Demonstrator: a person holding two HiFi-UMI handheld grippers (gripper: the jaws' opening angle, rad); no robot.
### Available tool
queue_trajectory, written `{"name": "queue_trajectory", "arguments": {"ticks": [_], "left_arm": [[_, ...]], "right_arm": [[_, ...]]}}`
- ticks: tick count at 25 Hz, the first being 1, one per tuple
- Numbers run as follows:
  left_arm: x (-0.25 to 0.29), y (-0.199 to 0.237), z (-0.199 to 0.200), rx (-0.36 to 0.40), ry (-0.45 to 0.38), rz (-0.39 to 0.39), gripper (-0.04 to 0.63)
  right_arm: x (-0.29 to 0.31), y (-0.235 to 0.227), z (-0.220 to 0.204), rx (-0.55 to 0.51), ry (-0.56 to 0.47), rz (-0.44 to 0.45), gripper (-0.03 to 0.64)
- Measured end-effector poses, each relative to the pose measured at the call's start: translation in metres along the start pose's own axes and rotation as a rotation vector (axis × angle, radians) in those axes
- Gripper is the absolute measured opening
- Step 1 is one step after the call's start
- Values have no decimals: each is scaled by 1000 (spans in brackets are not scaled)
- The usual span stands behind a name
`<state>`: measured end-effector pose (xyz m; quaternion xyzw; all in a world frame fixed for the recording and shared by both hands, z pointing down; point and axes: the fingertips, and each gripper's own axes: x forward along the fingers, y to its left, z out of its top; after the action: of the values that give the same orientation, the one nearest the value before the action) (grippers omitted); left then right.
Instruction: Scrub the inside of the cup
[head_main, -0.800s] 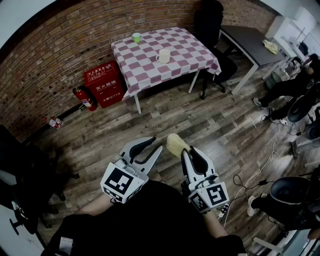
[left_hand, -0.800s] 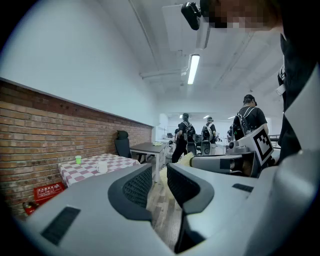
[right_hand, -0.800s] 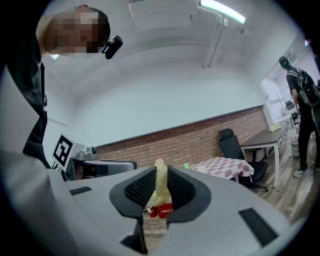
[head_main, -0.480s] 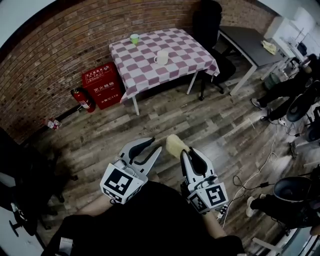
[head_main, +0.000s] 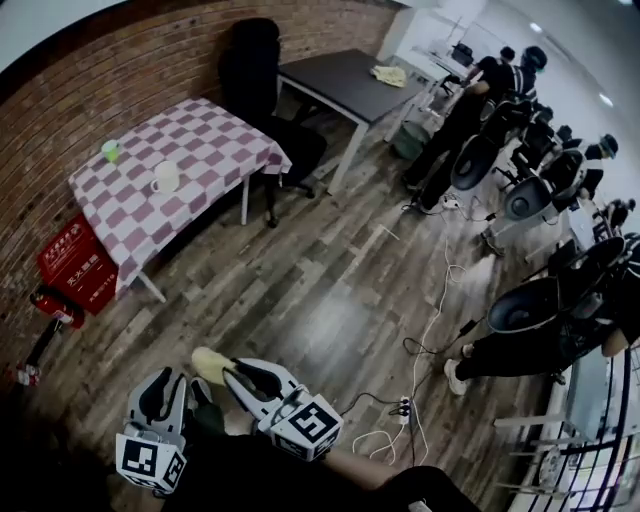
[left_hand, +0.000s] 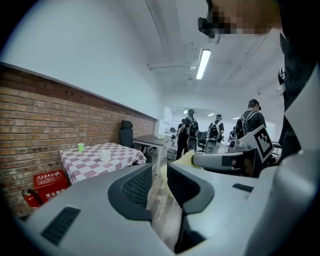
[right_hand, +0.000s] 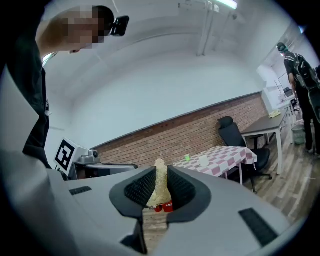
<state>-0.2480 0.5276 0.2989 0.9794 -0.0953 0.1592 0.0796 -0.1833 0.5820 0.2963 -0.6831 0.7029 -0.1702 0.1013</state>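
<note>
The white cup (head_main: 165, 177) stands on the checkered table (head_main: 200, 140) far off at the upper left, with a small green cup (head_main: 110, 150) behind it. Both grippers hang low over the wooden floor, far from the table. My right gripper (head_main: 232, 372) is shut on a yellow sponge (head_main: 207, 362), which sticks up between its pads (right_hand: 160, 185). My left gripper (head_main: 182, 386) is just left of it, jaws a narrow gap apart with nothing between them (left_hand: 160, 172). The white cup (right_hand: 203, 161) and the white cup (left_hand: 105, 156) look small in both gripper views.
A black office chair (head_main: 250, 70) and a dark desk (head_main: 345, 85) stand beyond the table. A red fire-equipment box (head_main: 75, 265) sits by the brick wall. Cables (head_main: 430, 330) trail over the floor; people and more chairs (head_main: 530, 195) fill the right side.
The head view has swung to the right: the table went from top centre to upper left, and both grippers now sit lower and further left. The sponge stays in the right gripper.
</note>
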Motion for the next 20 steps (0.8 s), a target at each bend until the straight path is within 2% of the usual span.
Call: {"name": "queue_trajectory", "arguments": {"ticks": [3, 9, 16, 20], "left_arm": [[39, 8, 4, -13, 2, -68, 104], [96, 41, 45, 50, -43, -253, 103], [131, 111, 82, 66, -77, -373, 103], [147, 167, 81, 36, -73, -372, 103]], "right_arm": [[10, -30, 10, -11, -6, -64, 84], [43, -67, 37, -42, -83, -251, 84], [112, -80, 56, -30, -96, -377, 84], [168, -89, 51, 2, -51, -380, 84]]}}
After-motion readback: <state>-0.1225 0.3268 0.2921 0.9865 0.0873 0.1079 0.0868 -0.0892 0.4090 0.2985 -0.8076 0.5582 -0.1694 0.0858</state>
